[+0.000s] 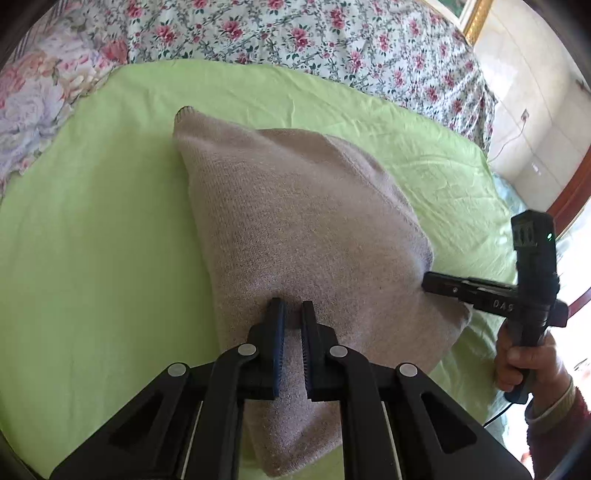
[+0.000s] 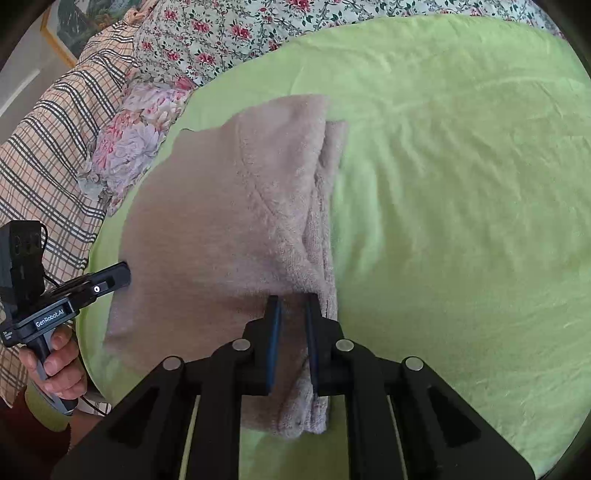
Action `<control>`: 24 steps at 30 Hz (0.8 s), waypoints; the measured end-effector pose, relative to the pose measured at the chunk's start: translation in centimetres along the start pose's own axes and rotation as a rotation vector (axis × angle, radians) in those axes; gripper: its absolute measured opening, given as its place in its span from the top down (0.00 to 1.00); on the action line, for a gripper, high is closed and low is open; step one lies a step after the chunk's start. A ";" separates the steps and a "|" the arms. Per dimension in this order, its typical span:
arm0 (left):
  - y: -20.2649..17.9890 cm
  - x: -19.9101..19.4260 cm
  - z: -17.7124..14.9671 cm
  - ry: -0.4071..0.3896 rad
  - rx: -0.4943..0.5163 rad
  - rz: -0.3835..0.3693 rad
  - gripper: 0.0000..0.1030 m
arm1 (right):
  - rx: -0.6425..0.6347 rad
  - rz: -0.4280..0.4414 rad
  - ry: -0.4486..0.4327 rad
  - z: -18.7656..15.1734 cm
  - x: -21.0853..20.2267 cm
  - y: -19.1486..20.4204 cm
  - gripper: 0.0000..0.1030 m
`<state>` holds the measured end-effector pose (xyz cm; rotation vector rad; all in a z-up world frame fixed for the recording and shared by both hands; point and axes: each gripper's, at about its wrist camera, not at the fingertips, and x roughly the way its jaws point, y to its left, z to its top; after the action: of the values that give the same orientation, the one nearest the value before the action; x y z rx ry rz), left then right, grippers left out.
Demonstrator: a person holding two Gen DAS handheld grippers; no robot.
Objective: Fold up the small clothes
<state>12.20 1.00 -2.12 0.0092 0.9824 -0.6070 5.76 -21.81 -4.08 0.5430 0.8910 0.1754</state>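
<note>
A beige knit garment (image 1: 306, 229) lies on a green sheet (image 1: 92, 221), partly folded, with a doubled edge on its right side in the right wrist view (image 2: 258, 206). My left gripper (image 1: 292, 310) is shut on the near edge of the garment. My right gripper (image 2: 293, 306) is shut on the layered right edge of the garment. In the left wrist view the right gripper (image 1: 428, 282) meets the garment's right side. In the right wrist view the left gripper (image 2: 123, 273) touches its left edge.
The green sheet (image 2: 461, 184) covers a bed. A floral quilt (image 1: 295, 33) lies behind it, with a plaid cloth (image 2: 48, 147) and a flowered pillow (image 2: 136, 144) at the left. A wall and wooden frame (image 1: 576, 192) stand at the right.
</note>
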 end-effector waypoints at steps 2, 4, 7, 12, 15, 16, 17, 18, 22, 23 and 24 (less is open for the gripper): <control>-0.2 -0.1 -0.2 -0.003 0.008 0.007 0.92 | 0.000 0.004 -0.005 -0.1 -0.6 0.2 0.87; -0.4 -0.7 -0.4 -0.009 0.007 0.002 0.92 | 0.003 0.020 -0.017 -0.4 -1.6 0.6 0.84; -0.2 -1.8 -0.9 -0.020 0.000 -0.006 0.92 | -0.007 0.030 -0.053 -0.8 -3.1 1.1 0.84; 0.7 -3.0 0.3 -0.070 -0.037 -0.003 0.88 | 0.023 0.051 -0.114 1.3 -4.0 1.0 0.84; 1.1 -2.7 1.5 -0.088 -0.061 -0.013 0.88 | 0.033 0.080 -0.128 3.0 -3.2 1.5 0.84; 1.1 -2.5 1.8 -0.090 -0.061 -0.017 0.88 | 0.031 0.085 -0.122 3.6 -2.6 1.7 0.84; 0.9 -2.1 2.0 -0.085 -0.053 -0.016 0.88 | 0.026 0.077 -0.112 3.9 -2.1 1.7 0.84; 0.9 -1.8 2.2 -0.077 -0.045 -0.005 0.88 | 0.023 0.059 -0.099 4.0 -1.5 1.8 0.84; 0.9 0.2 2.6 -0.023 -0.027 0.045 0.88 | 0.070 0.017 -0.032 4.1 1.2 0.5 0.84; 0.9 0.3 2.7 -0.020 -0.025 0.047 0.88 | 0.088 0.032 -0.040 4.0 1.2 0.3 0.84; 0.9 0.2 2.8 -0.017 -0.019 0.053 0.88 | 0.091 0.034 -0.043 4.0 1.0 0.2 0.84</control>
<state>14.86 0.86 -0.93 0.0131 0.9689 -0.5483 9.52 -22.73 -2.64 0.6451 0.8507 0.1539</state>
